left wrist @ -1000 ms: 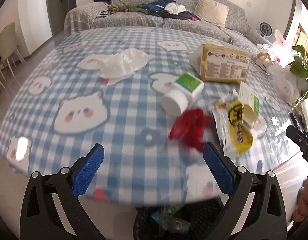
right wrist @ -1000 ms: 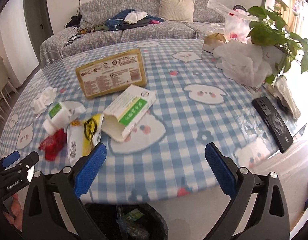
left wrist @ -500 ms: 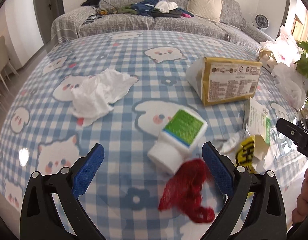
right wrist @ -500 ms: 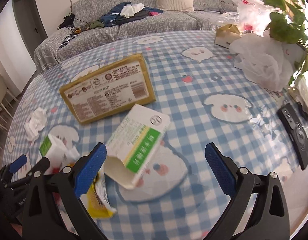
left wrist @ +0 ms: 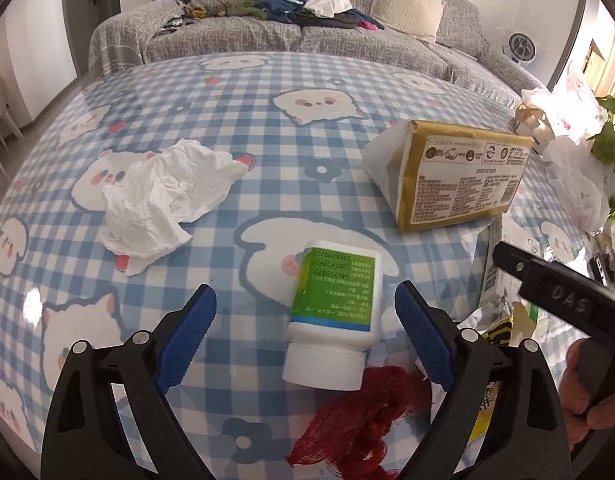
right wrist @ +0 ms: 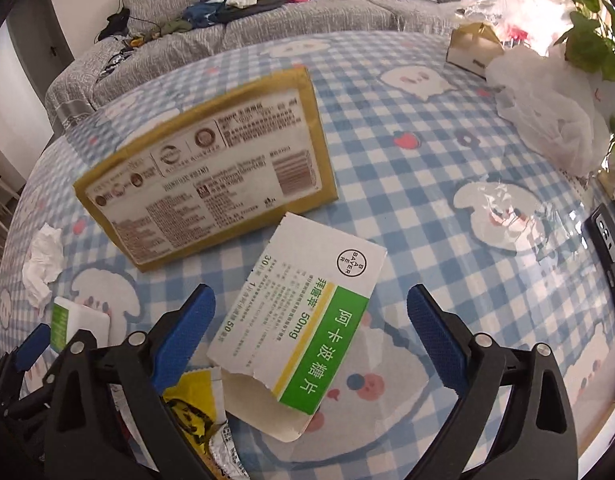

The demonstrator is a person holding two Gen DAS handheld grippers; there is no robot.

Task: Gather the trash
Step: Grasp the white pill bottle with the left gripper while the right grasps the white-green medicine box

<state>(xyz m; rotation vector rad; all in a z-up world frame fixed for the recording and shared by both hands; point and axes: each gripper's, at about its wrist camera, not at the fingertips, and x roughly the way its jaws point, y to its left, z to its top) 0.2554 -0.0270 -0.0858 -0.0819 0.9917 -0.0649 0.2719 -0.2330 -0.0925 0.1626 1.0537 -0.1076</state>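
Left gripper (left wrist: 305, 320) hung over the checked tablecloth (left wrist: 227, 128) low in its frame, jaws wide apart but closing, blue pads clear of everything. Between them lay a white bottle with a green label (left wrist: 333, 312) on its side, cap toward the camera — neither pad touching it. Just below the cap sat a wad of red mesh (left wrist: 363, 428); a crumpled white tissue (left wrist: 167, 200) lay well apart at centre left, and a yellow-brown packet (left wrist: 459, 176) at upper right. Right gripper (right wrist: 310, 320) also stood apart, gripping nothing, straddling a torn white-and-green medicine box (right wrist: 303, 328) that lay flat at frame centre, open end toward the camera; contact between pads and box could not be told, though a gap showed on the right side. Yellow wrapper (right wrist: 187, 412) lay at lower left, partly under the left finger. Same yellow-brown packet filled the upper left of that view — just beyond the box. White plastic bags (right wrist: 547, 108) and a green plant (right wrist: 591, 36) sat at upper right, a black device (right wrist: 611, 248) at the right edge.
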